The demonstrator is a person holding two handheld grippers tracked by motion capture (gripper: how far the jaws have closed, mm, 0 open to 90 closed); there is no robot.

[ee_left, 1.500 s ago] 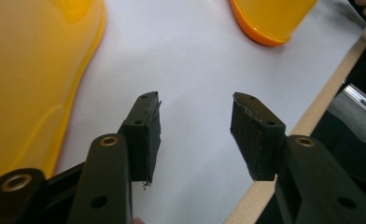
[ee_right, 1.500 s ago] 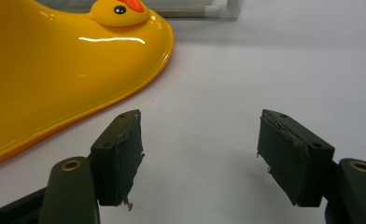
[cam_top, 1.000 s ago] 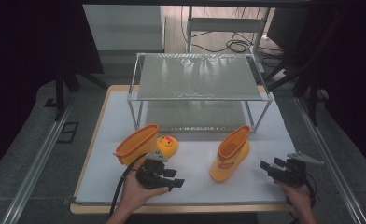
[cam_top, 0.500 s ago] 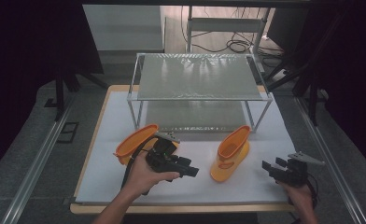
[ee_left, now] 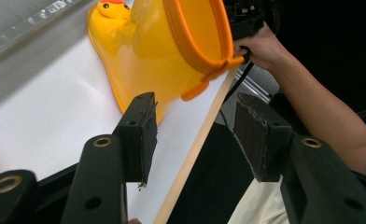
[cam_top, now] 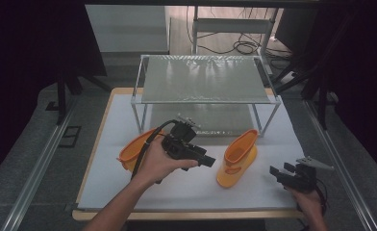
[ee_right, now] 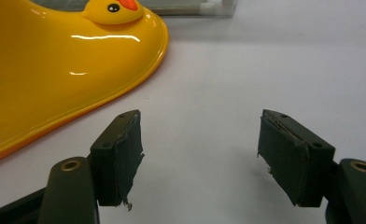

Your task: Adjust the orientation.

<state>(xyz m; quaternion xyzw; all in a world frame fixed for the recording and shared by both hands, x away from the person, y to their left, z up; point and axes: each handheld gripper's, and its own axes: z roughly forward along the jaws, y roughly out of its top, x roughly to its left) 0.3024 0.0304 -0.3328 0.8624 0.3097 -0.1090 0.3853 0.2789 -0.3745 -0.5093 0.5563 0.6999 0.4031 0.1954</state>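
1. Since 1 second ago the left gripper (cam_top: 207,160) has risen off the white surface (cam_top: 186,187) and swung toward the upright boot (cam_top: 237,158); the right gripper (cam_top: 276,172) has kept its place near the front right corner.
2. Left gripper: its jaws stand apart with nothing between them, released. Its own view (ee_left: 193,135) looks past the bare pads at the upright boot (ee_left: 167,51) and the surface's wooden front edge (ee_left: 195,149).
3. Right gripper: jaws also spread and empty, hovering low over the surface (ee_right: 228,84), as its own view (ee_right: 200,154) shows.
4. 2 orange-yellow rubber boots sit on the surface in front of the wire rack (cam_top: 206,79). The upright boot stands between the 2 grippers, with its opening up. A duck face (ee_right: 111,10) marks its toe.
5. The second boot (cam_top: 136,151) lies on its side at the left, partly hidden behind the left hand (cam_top: 160,163) and the gripper's cable.
6. Neither gripper touches a boot; the left one is just beside the upright boot, the right one a little farther off.
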